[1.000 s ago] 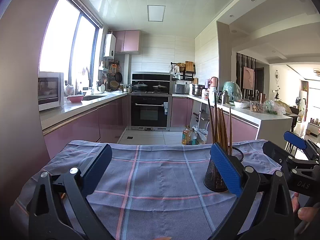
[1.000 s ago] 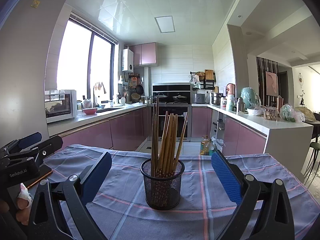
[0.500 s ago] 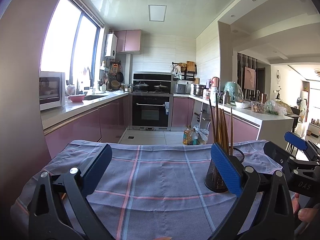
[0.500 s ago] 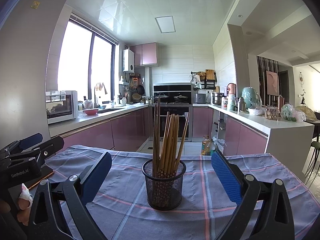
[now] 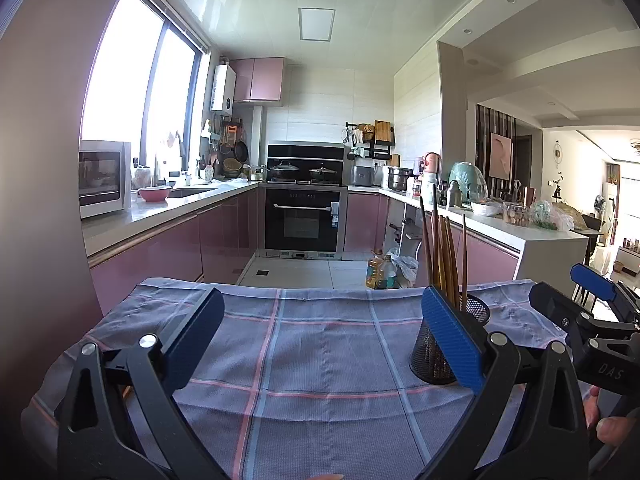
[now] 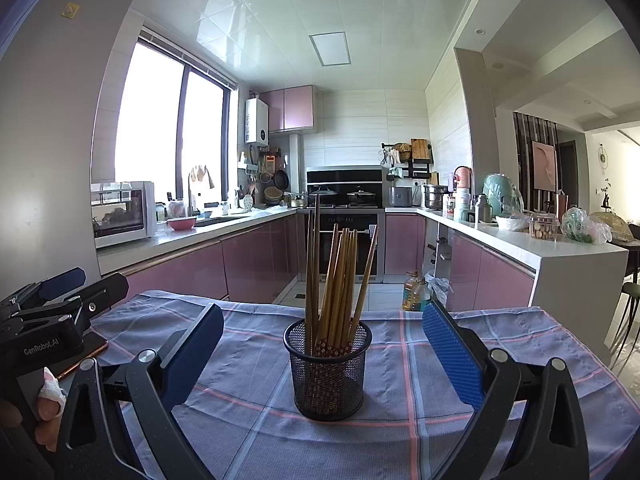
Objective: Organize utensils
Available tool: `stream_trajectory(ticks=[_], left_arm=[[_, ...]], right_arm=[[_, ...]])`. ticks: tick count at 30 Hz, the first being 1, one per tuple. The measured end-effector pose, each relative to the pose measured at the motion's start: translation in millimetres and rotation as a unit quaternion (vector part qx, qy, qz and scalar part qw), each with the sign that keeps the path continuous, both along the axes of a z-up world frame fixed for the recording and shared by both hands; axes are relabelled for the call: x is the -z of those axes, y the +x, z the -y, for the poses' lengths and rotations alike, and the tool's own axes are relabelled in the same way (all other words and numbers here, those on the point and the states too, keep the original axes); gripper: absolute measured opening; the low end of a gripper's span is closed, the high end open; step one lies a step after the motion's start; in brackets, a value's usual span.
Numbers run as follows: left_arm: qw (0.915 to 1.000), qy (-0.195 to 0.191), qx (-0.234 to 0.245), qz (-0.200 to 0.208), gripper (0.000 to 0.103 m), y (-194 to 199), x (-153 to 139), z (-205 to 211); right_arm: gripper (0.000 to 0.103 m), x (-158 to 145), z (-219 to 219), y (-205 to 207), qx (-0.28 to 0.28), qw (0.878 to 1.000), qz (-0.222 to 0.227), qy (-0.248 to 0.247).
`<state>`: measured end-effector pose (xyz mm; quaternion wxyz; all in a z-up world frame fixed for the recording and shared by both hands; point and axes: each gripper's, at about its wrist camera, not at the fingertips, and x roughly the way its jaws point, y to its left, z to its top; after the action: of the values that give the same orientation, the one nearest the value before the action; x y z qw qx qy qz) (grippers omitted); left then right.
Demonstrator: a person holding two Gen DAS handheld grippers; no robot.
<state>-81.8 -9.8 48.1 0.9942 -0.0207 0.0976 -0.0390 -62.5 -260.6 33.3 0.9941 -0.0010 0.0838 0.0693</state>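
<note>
A black mesh holder (image 6: 328, 368) stands upright on the checked blue cloth (image 6: 400, 432) and holds several wooden chopsticks (image 6: 340, 280). My right gripper (image 6: 320, 354) is open and empty, its blue pads either side of the holder and short of it. My left gripper (image 5: 320, 334) is open and empty over the bare cloth (image 5: 312, 360); the holder (image 5: 440, 344) shows behind its right pad, with chopsticks (image 5: 442, 256) sticking up. Each gripper shows at the edge of the other's view.
The cloth covers a table whose far edge drops to the kitchen floor. A thin wooden-edged object (image 6: 84, 356) lies on the cloth under the left gripper. Oil bottles (image 6: 414, 292) stand on the floor beyond. Pink cabinets and counters line both sides.
Both views have drifted very slightly; the holder looks a touch lower and nearer in the right wrist view. Nothing was gripped or let go.
</note>
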Motion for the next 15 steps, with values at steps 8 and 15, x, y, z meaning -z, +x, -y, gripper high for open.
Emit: stream_trajectory(ticks=[8, 15], left_arm=[[1.0000, -0.001, -0.003, -0.001, 0.097, 0.1, 1.7, 0.7], [1.0000, 0.000, -0.003, -0.002, 0.097, 0.4, 2.3, 0.8]], right_arm=[[0.097, 0.3, -0.1, 0.9, 0.001, 1.000, -0.001, 0.000], [0.097, 0.4, -0.3, 1.2, 0.002, 1.000, -0.001, 0.000]])
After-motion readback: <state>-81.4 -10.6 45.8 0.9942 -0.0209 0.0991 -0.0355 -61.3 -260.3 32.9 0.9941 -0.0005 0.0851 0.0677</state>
